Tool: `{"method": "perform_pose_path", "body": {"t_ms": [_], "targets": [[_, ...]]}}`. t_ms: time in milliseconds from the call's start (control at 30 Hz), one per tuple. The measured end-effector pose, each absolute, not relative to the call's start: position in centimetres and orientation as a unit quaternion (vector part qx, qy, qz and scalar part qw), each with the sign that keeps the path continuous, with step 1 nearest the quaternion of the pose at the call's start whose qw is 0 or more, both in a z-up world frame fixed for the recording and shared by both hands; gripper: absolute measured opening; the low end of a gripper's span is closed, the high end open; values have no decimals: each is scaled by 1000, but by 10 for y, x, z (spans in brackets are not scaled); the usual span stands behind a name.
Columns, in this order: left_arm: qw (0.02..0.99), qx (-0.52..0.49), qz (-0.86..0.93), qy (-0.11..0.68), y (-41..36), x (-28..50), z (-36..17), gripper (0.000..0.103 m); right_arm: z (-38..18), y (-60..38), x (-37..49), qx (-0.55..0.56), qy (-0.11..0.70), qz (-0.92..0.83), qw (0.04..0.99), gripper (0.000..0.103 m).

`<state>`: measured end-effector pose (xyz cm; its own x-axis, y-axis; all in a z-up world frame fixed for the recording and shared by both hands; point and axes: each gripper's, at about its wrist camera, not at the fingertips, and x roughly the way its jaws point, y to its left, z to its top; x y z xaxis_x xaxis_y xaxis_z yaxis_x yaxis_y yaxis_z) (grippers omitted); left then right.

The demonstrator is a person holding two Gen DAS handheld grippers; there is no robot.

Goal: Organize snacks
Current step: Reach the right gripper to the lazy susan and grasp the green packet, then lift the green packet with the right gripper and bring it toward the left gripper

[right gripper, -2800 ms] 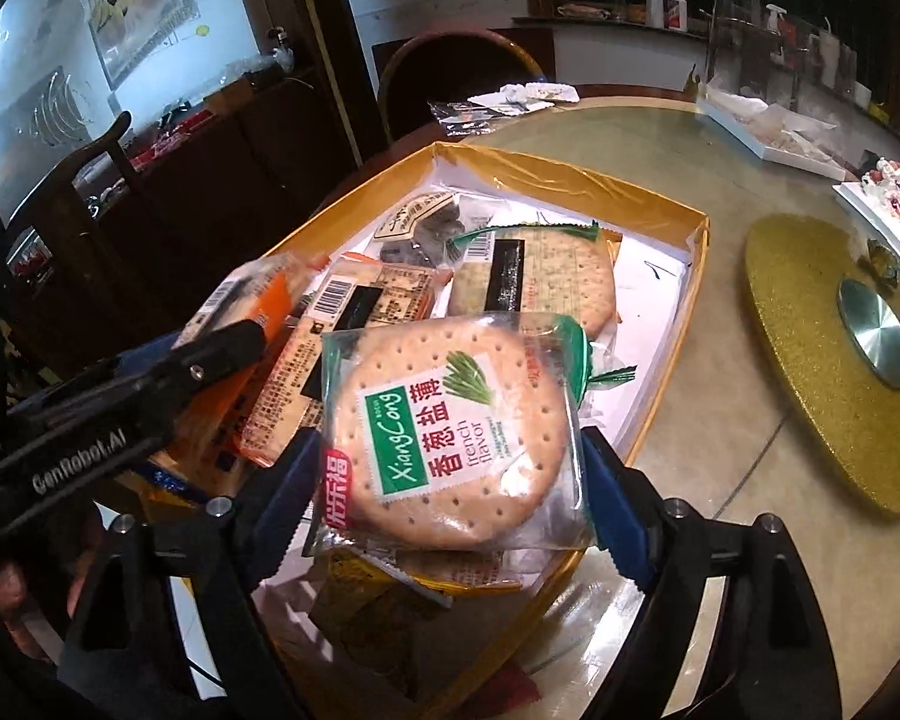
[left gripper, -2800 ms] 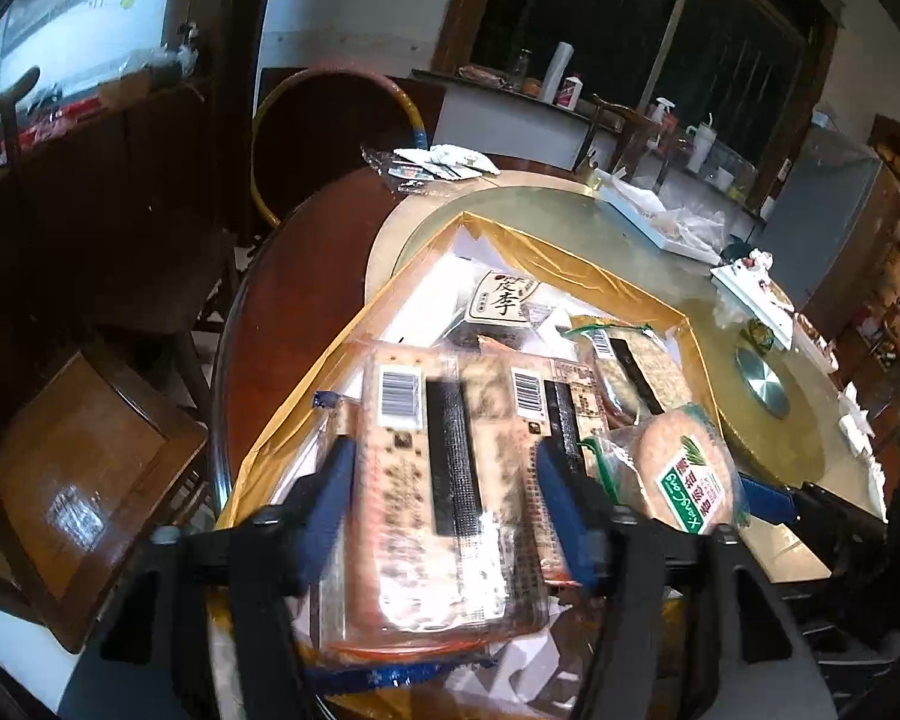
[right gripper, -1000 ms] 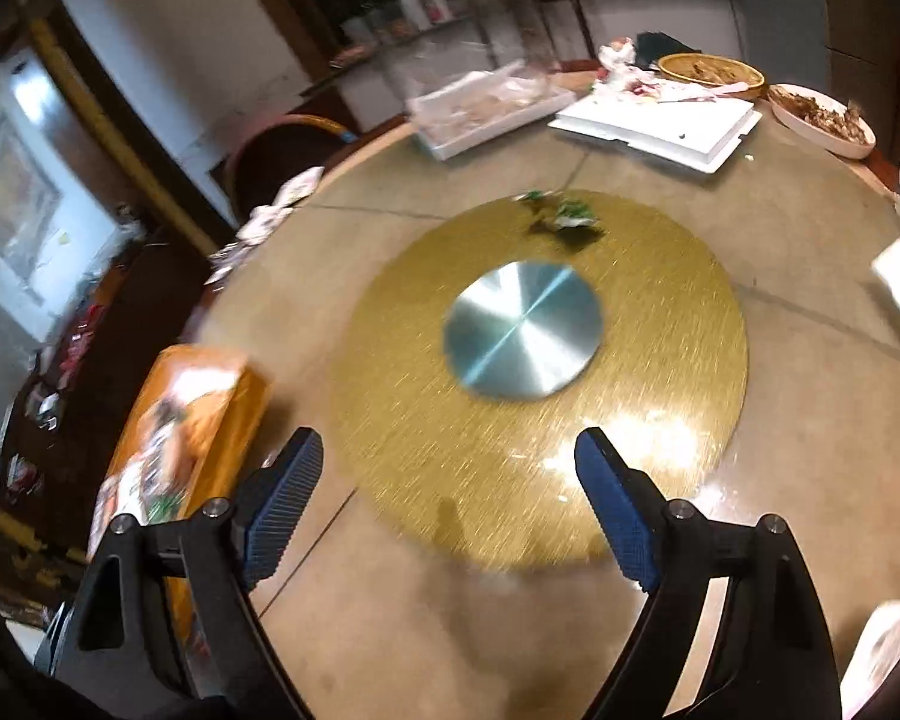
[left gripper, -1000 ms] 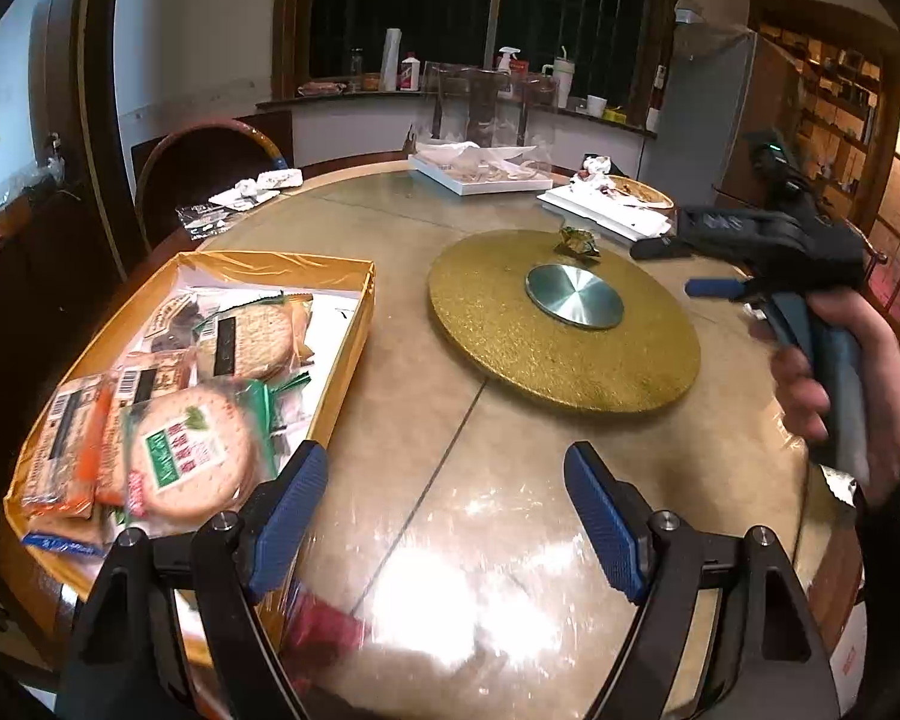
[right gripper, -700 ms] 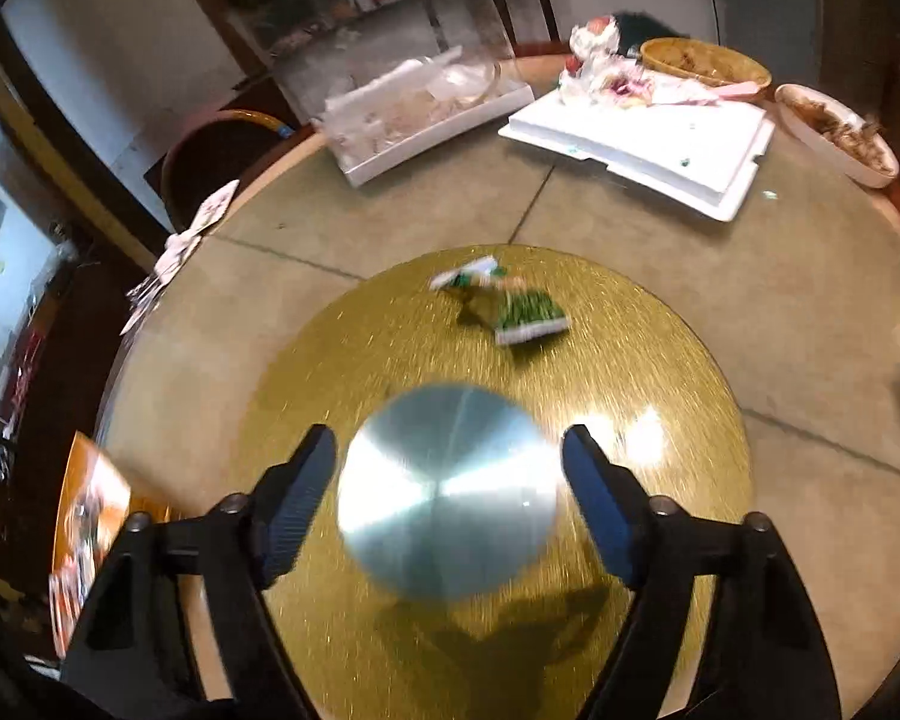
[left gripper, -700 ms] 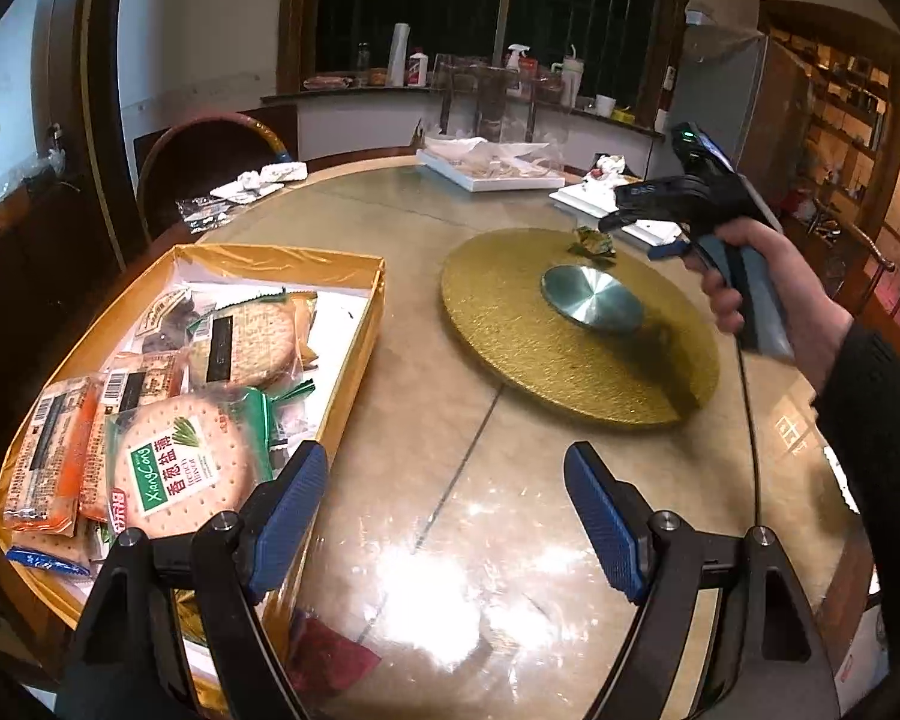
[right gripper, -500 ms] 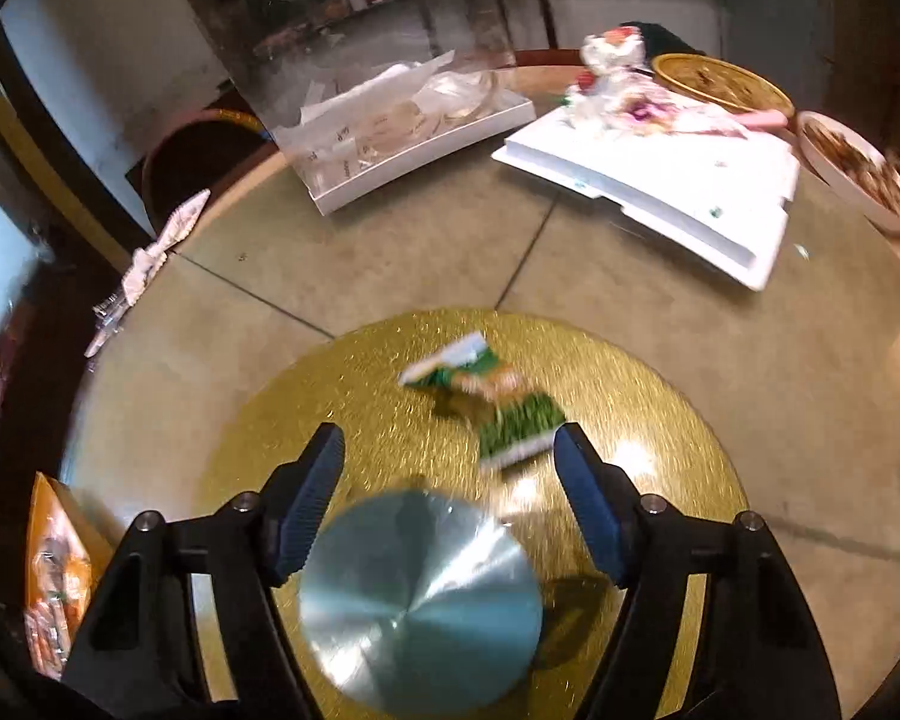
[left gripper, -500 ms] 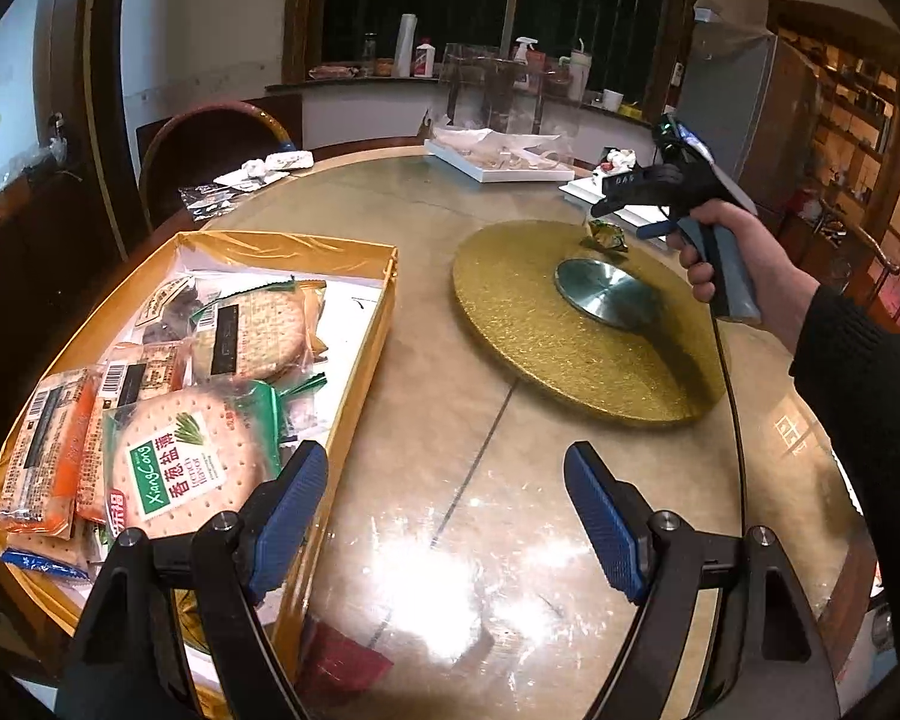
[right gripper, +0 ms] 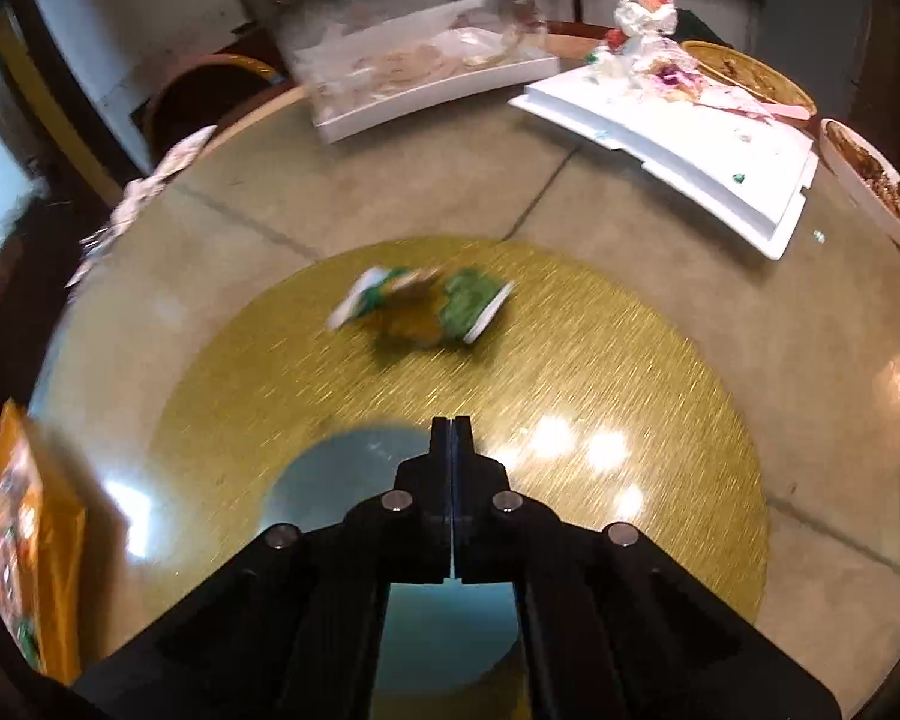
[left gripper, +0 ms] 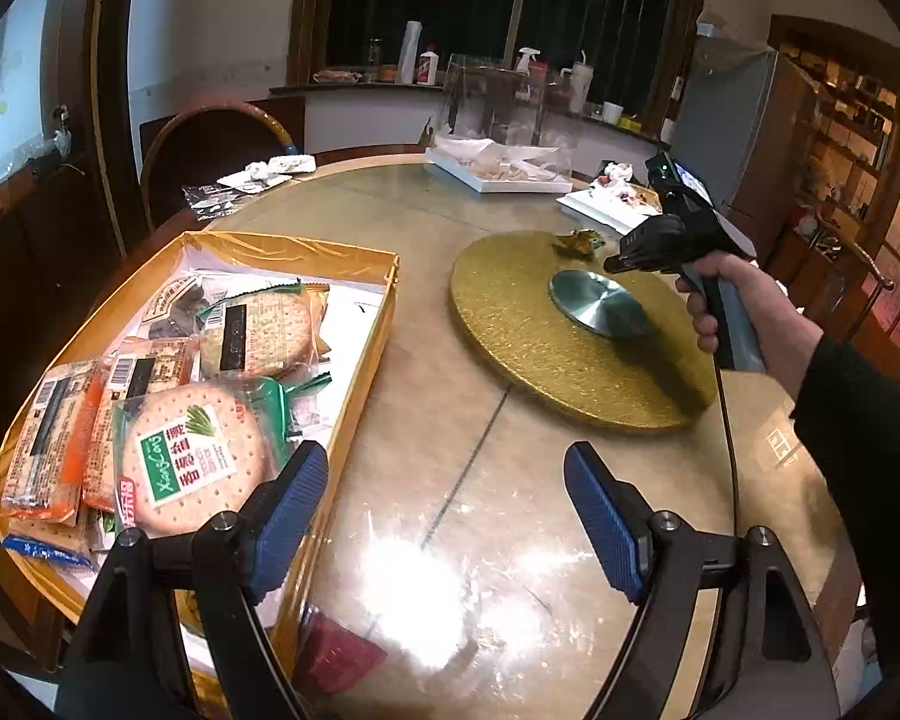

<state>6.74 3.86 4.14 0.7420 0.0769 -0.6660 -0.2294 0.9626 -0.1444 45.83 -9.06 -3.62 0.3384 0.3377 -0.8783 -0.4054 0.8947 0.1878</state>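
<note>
1. On the round glass-topped table (left gripper: 390, 222) sits an open box lined in gold (left gripper: 354, 360), filled with wrapped snacks.
2. Nearest me in that box lies a round cracker pack (left gripper: 192, 456) with a green label reading "XiangCong"; four Chinese characters stand beside it, and a red strip at the pack's edge carries more characters that I cannot make out.
3. Behind it is a second round cracker pack (left gripper: 264, 333), back side up, showing a black panel and a barcode.
4. Along the box's left side lie two orange-edged oblong packs (left gripper: 48, 426), also with barcodes and black panels; their small print is too fine to read.
5. A pale packet (left gripper: 177, 294) at the far end bears dark characters, unreadable from here.
6. The left gripper (left gripper: 444, 510) hangs over the table beside the box, its blue pads well apart with nothing between them.
7. The right gripper (right gripper: 452, 420), held in a hand (left gripper: 732, 294) with a dark sleeve, points down over the gold turntable (right gripper: 570, 390); its jaws have just been closing and now meet, holding nothing.
8. Just beyond those closed tips, on the turntable's far part, lies a small green-and-white snack packet (right gripper: 426, 306), blurred, its print illegible, and untouched by the tongs.
</note>
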Motion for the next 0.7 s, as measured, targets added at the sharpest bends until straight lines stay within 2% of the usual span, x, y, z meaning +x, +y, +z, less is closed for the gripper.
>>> {"method": "perform_pose_path", "body": {"t_ms": [100,133,167,200,233,400,533,700], "targets": [[926,-112,69,354,35,65,43,81,-24,-89,447,-25,520,237,821,2],[927,-109,67,352,34,64,44,81,-18,-93,451,-2,520,234,821,17],[928,-105,69,351,34,63,44,81,-15,-95,456,12,521,232,822,47],[928,-103,70,350,34,63,44,81,-11,-96,462,33,520,227,823,62],[928,-105,73,349,37,62,44,81,-7,-97,471,53,518,216,826,72],[926,-110,68,355,43,62,42,81,-15,-75,508,94,540,180,817,69],[927,-111,74,349,47,59,42,81,-37,-46,524,51,562,136,815,54],[925,-111,68,356,44,60,39,81,-39,-38,517,22,553,138,822,46]]}}
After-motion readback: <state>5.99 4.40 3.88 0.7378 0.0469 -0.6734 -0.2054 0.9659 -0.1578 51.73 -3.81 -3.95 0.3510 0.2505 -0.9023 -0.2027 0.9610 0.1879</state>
